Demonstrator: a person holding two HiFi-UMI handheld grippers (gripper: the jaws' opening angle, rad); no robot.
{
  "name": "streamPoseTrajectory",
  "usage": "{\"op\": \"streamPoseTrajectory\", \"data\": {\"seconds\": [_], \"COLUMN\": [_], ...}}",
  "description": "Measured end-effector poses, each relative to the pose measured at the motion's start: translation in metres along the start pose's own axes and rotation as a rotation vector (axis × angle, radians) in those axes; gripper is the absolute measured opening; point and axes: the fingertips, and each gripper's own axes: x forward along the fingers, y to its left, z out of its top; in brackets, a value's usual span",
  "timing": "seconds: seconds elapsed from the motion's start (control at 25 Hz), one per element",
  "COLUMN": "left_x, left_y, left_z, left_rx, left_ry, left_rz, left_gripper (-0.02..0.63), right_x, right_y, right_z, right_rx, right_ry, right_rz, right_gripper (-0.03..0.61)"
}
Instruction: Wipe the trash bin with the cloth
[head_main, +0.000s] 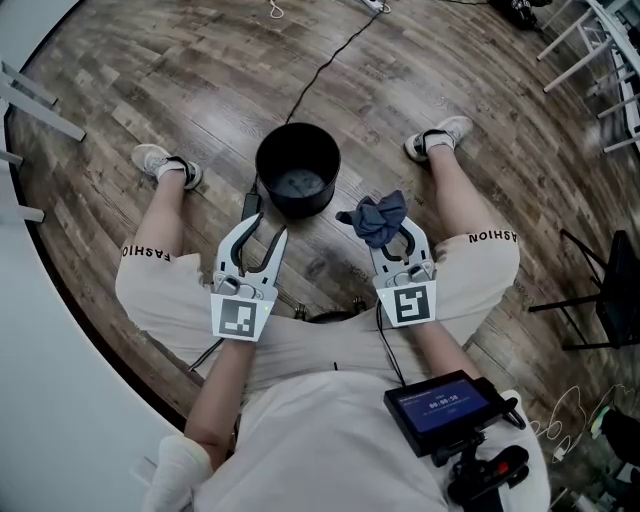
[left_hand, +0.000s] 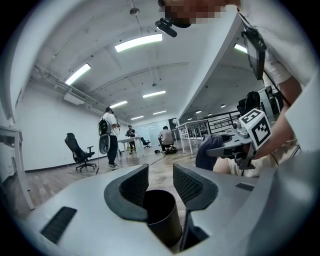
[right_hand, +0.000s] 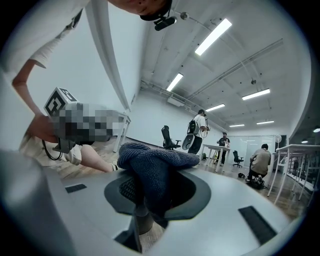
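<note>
The round black trash bin (head_main: 297, 170) stands upright on the wood floor between the seated person's feet. My left gripper (head_main: 266, 220) is at its near left rim with its jaws apart. In the left gripper view the bin (left_hand: 162, 217) shows low in the gap of the left gripper (left_hand: 160, 182), floor is visible between the pads, and neither pad presses on the bin. A dark blue-grey cloth (head_main: 378, 215) is bunched in my right gripper (head_main: 383, 232), just right of the bin. The cloth (right_hand: 155, 167) drapes over the jaws of the right gripper (right_hand: 152, 192), which is shut on it.
The person's legs and shoes (head_main: 160, 162) (head_main: 440, 138) flank the bin. A black cable (head_main: 330, 60) runs across the floor behind it. White table legs (head_main: 590, 40) stand at the far right and a black chair frame (head_main: 610, 290) at the right. A screen device (head_main: 440, 405) hangs at the chest.
</note>
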Motion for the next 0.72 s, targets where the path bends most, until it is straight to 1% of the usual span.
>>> {"op": "streamPoseTrajectory", "data": {"seconds": [0.4, 0.56, 0.72], "left_x": [0.008, 0.011, 0.011], "left_y": [0.003, 0.002, 0.002], "left_z": [-0.035, -0.038, -0.039], "left_rx": [-0.046, -0.038, -0.05], "left_ry": [0.052, 0.058, 0.063], "left_rz": [0.0, -0.003, -0.002], "left_gripper": [0.166, 0.166, 0.166], "right_x": [0.006, 0.008, 0.008], "right_y": [0.004, 0.003, 0.004], "right_z": [-0.027, -0.031, -0.032], "right_rx": [0.052, 0.057, 0.055], "right_ry": [0.029, 0.034, 0.038], "right_rz": [0.0, 0.0, 0.001], "right_gripper": [0.103, 0.103, 0.103]}}
